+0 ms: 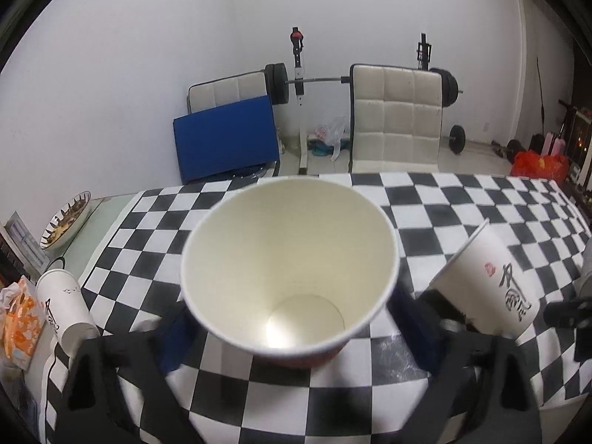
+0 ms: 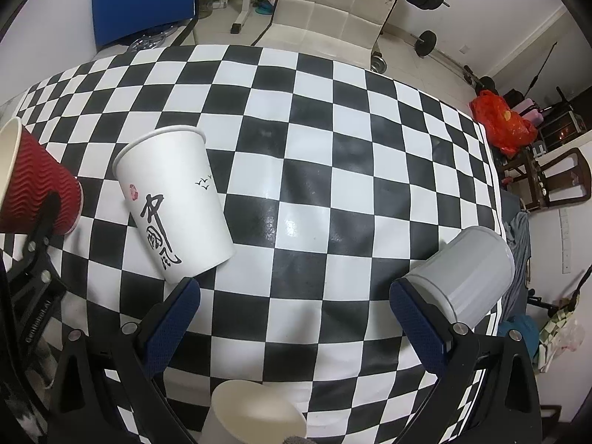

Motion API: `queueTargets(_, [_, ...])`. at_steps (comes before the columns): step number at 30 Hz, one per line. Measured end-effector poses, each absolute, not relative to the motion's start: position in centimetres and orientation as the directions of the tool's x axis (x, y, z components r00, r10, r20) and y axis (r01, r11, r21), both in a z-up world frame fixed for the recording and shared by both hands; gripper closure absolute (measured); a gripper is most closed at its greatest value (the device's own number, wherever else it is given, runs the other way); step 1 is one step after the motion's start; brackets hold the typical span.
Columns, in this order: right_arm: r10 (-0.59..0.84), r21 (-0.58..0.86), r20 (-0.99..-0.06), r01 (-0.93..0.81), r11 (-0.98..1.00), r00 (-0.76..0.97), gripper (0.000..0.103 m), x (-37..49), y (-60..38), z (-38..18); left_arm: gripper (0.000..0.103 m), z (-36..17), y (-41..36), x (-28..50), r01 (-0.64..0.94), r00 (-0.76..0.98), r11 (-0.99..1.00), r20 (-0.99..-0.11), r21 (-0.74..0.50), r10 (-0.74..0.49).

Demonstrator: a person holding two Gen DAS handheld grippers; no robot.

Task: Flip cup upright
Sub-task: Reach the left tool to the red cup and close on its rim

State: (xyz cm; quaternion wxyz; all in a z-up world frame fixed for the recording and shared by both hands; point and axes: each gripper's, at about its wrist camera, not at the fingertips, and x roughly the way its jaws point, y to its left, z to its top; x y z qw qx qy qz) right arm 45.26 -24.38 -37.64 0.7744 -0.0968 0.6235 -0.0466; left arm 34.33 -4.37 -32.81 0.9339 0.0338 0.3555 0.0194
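Note:
My left gripper [image 1: 292, 329] is shut on a red ribbed paper cup [image 1: 288, 259], mouth up and tilted toward the camera, just above the checkered table. The right wrist view shows the same red cup [image 2: 40, 188] at the far left. A white printed cup [image 2: 174, 203] stands upright on the cloth; it also shows in the left wrist view [image 1: 488, 277]. My right gripper [image 2: 296, 318] is open and empty above the cloth. A grey cup [image 2: 470, 273] lies on its side by the right fingertip [image 2: 414, 318]. A white cup [image 2: 255, 410] sits upside down below the gripper.
The checkered cloth [image 2: 333, 148] covers the table. Another white cup [image 1: 66, 307] lies on its side at the left edge beside an orange packet [image 1: 18, 318] and a patterned bowl [image 1: 66, 222]. White chairs [image 1: 396, 118] and a barbell stand beyond the table.

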Motion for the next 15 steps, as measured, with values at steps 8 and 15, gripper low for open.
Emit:
queueTargets(8, [-0.184,-0.197,-0.957,-0.036,0.980,0.226,0.000,44.2,-24.4,-36.9,0.026,-31.4,-4.0,33.9,-0.003,0.765,0.998,-0.643,0.060,0.041])
queueTargets(15, [-0.164,-0.170,-0.957,-0.008,0.985,0.238,0.000,41.8,-24.5,-34.7,0.026,-27.8,-3.5,32.4,0.034,0.750,0.999,-0.662,0.035,-0.002])
